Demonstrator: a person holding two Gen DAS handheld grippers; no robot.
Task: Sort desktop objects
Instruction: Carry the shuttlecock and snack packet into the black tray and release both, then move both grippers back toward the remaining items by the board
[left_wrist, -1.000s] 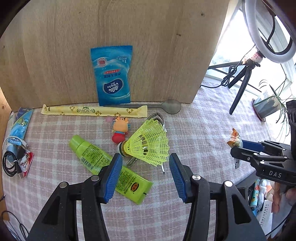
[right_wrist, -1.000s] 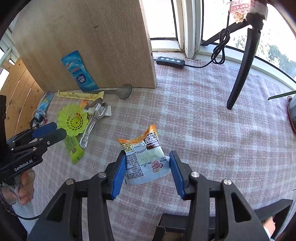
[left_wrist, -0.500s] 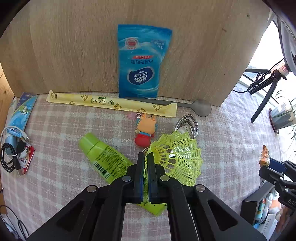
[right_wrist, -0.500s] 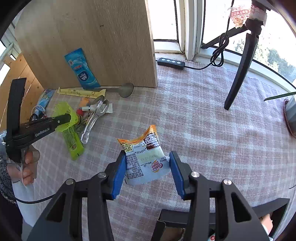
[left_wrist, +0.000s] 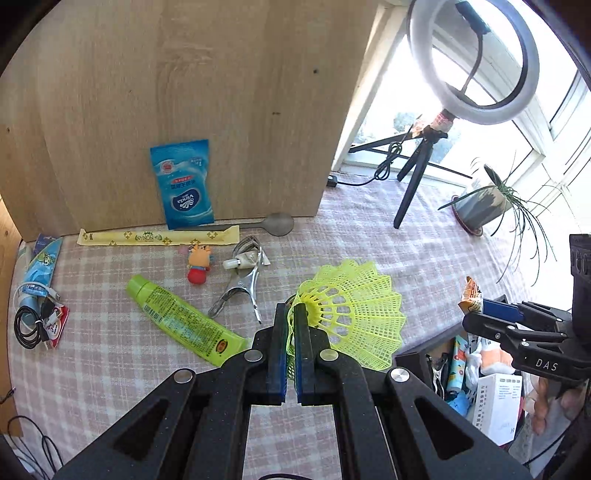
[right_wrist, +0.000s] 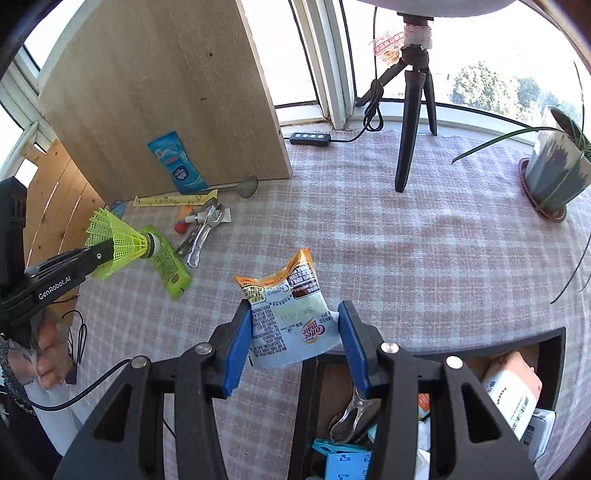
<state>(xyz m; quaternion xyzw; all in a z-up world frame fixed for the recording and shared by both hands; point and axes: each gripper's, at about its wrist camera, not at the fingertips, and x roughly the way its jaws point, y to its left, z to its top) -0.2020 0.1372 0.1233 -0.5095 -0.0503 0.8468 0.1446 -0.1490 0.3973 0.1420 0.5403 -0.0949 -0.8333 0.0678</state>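
My left gripper (left_wrist: 291, 314) is shut on the skirt of a yellow-green shuttlecock (left_wrist: 351, 314) and holds it above the table; it also shows in the right wrist view (right_wrist: 118, 240). My right gripper (right_wrist: 291, 325) is shut on a Coffee-mate sachet (right_wrist: 288, 306), held over the front table edge next to a black storage box (right_wrist: 554, 332). On the checked tablecloth lie a green tube (left_wrist: 181, 317), a metal clip (left_wrist: 240, 288), a small toy figure (left_wrist: 199, 264), a yellow chopstick sleeve (left_wrist: 159, 236), a grey spoon (left_wrist: 273, 223) and a blue tissue pack (left_wrist: 183, 188).
A wooden board (left_wrist: 166, 103) stands upright at the back. A ring light tripod (right_wrist: 410, 122) and a potted plant (right_wrist: 554, 173) stand at the right. Cables and blue packets (left_wrist: 37, 295) lie at the left edge. The box holds several items, among them a white carton (right_wrist: 513, 391).
My left gripper closed on the shuttlecock, lifted it off the table and carried it right, uncovering the metal clip. My right gripper kept hold of the sachet and drew back over the box.
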